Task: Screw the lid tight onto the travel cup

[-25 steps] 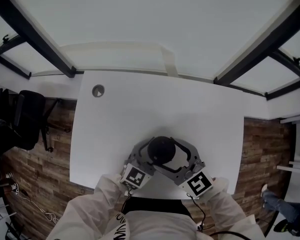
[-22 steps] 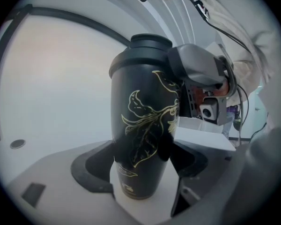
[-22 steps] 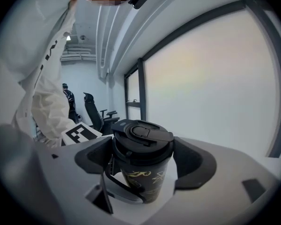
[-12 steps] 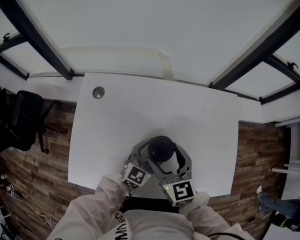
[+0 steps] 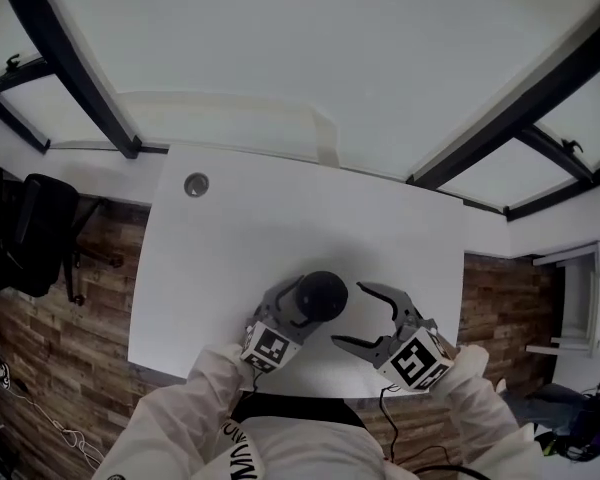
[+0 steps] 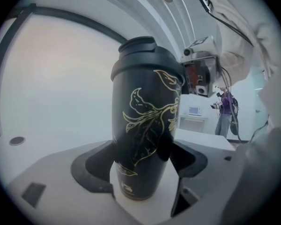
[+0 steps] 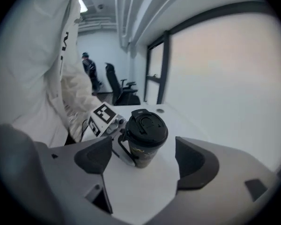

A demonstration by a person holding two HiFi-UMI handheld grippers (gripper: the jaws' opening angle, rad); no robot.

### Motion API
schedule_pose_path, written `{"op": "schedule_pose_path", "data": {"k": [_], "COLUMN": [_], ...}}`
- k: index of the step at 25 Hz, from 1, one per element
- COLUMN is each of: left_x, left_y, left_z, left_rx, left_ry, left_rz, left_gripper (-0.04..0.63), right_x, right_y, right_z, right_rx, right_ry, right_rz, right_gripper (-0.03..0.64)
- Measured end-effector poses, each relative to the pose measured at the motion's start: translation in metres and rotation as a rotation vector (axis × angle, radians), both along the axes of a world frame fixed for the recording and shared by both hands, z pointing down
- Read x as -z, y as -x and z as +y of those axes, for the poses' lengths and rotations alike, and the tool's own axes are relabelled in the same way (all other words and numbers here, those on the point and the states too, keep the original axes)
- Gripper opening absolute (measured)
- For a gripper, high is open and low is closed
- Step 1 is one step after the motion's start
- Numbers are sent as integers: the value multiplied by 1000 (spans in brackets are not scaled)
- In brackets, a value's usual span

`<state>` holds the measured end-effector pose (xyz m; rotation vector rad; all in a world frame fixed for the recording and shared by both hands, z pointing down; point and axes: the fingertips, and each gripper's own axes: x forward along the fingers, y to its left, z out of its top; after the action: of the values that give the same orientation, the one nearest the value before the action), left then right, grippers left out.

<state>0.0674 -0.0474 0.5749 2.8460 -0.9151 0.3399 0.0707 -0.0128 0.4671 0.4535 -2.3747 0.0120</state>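
A black travel cup (image 6: 143,125) with a gold leaf print stands upright on the white table (image 5: 280,228), its black lid (image 5: 321,294) on top. My left gripper (image 5: 298,308) is shut on the cup's lower body, one jaw on each side. The cup (image 7: 145,146) and its lid (image 7: 147,124) also show in the right gripper view, ahead of the jaws. My right gripper (image 5: 363,316) is open, a short way right of the cup and touching nothing.
A round grey grommet (image 5: 196,183) sits in the table's far left corner. A black office chair (image 5: 30,233) stands on the wood floor to the left. The table's near edge (image 5: 180,373) runs just under my hands. A person (image 7: 90,69) stands far back.
My right gripper has let go of the lid, opened, and drawn away to the right of the cup. The left gripper has kept its hold on the cup.
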Motion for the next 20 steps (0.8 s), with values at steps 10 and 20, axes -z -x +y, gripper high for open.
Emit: {"op": "schedule_pose_path", "data": {"k": [10,20], "left_x": [6,7], "left_y": [-2,2], "left_z": [1,1], "left_rx": [-6,-7], "left_ry": [-2,-5], "left_rz": [10,23], "left_gripper": [370,370], "right_x": [-6,-20], "right_y": [26,40], "right_z": [-13,-13], "right_rx": [706,761], "right_ry": [-95,-37], "right_rz": [636,806], "right_gripper": [411,400]}}
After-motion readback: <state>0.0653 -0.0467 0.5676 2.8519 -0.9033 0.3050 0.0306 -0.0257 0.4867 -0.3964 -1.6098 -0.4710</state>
